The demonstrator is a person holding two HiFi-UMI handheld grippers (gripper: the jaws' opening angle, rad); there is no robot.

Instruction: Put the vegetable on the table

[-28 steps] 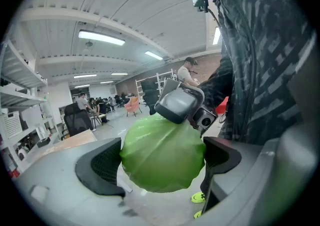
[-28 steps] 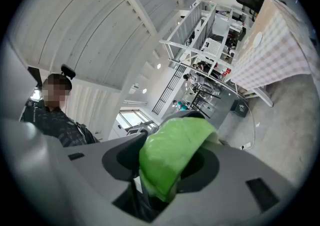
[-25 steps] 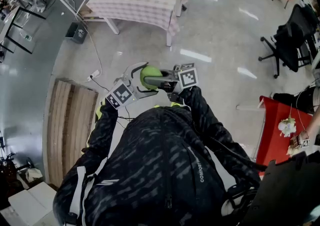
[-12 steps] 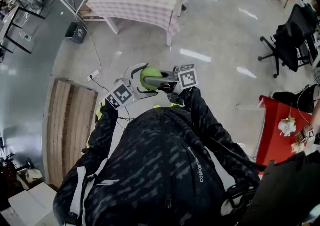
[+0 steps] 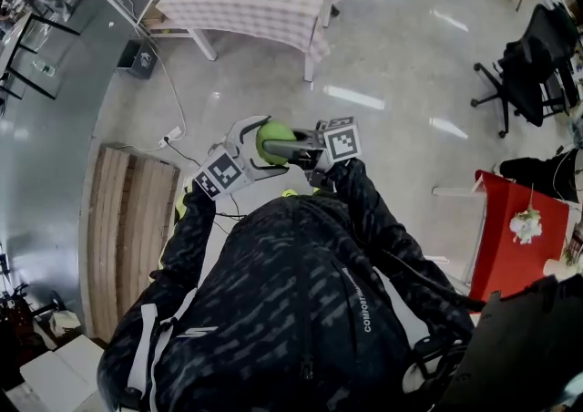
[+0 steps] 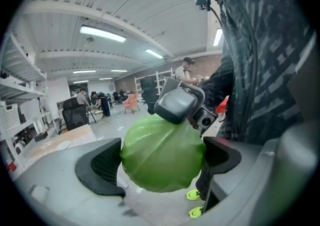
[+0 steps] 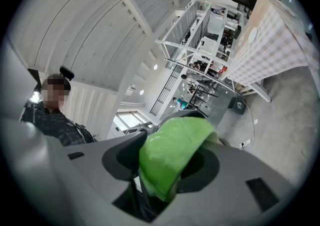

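**Cabbage unmoved, gripped from two sides**

Neither gripper has shifted over the last second. The right gripper (image 7: 166, 161) has its jaws fairly wide, pressed onto the green cabbage (image 5: 273, 139). The left gripper (image 6: 160, 162) also has wide jaws. The cabbage fills the gap between them and touches both pads. It hangs before the person's chest, above the grey floor (image 5: 392, 55), well apart from the checked-cloth worktop (image 5: 228, 5).
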